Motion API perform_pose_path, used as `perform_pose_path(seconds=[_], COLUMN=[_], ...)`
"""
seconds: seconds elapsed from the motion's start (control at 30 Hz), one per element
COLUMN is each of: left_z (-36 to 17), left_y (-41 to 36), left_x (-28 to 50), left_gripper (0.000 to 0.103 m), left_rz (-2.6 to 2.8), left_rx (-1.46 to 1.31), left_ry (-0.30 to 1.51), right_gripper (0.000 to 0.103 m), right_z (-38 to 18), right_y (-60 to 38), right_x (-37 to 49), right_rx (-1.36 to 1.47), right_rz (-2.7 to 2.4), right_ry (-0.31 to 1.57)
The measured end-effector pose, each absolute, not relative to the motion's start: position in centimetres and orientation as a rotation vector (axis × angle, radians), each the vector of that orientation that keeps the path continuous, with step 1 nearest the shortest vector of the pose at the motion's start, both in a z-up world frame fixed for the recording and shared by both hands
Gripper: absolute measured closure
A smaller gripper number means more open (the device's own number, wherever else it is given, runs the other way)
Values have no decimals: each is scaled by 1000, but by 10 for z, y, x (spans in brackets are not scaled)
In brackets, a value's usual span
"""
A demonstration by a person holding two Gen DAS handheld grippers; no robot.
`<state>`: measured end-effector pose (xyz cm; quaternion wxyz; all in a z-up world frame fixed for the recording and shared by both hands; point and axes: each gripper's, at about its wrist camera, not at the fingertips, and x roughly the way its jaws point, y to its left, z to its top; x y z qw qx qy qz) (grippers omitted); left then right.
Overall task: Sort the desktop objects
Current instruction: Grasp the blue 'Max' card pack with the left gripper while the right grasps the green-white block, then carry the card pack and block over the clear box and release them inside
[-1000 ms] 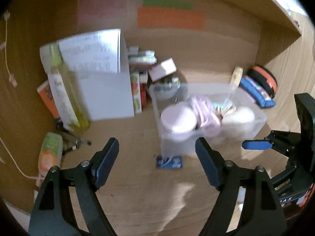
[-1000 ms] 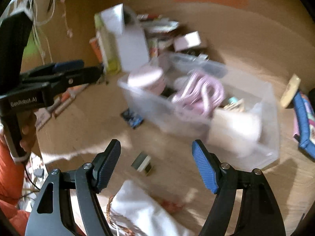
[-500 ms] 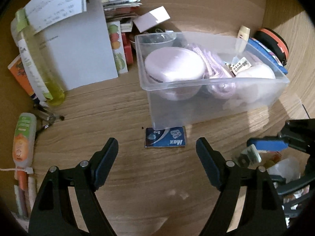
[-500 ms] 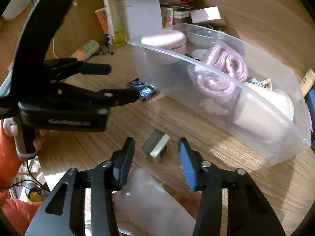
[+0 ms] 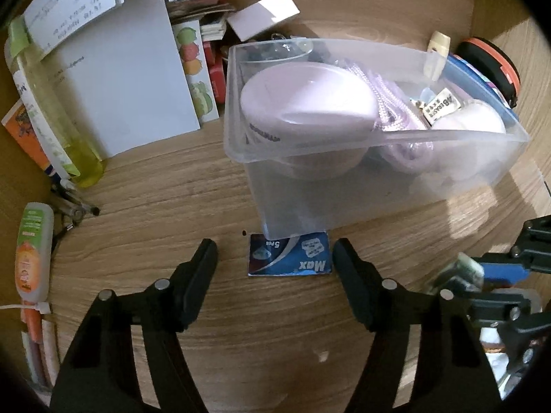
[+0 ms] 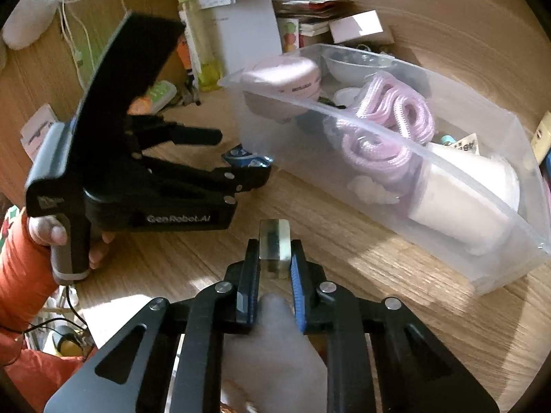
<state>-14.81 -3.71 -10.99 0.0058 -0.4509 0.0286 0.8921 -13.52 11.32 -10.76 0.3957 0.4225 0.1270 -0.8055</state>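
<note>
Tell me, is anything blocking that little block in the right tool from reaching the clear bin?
Nothing visible does. The right tool grips the small block, and only bare wooden desk lies between it and the clear bin, whose top is open. The left tool sits off to the side.

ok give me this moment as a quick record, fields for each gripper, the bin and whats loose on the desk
left gripper: open, on either side of the blue packet
right gripper: shut on small eraser-like block
clear bin: holds pink rope, round pink container, white roll
blue packet: flat on desk, far edge at the bin's base
</note>
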Motion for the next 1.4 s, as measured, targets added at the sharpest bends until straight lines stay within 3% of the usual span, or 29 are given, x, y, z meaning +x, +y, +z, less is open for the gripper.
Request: perform_pose_path(seconds=[0.2,0.8,1.4], left_z=[-110,-87,-9], left_y=[-36,-29,-10], left_x=[-143,-102,-89], left_gripper=[56,56,56], left_rz=[2752,2793,2937], left_rx=[-1373,-1293,-951], left_ry=[64,104,95], right_gripper=[88,88,88], right_z=[-100,-97,-28], right_y=[122,140,170], right_x=[-144,-140,-147], right_rx=[1071,1040,884], right_rz=[-2038,-2055,-2171], right_ry=[251,163,83])
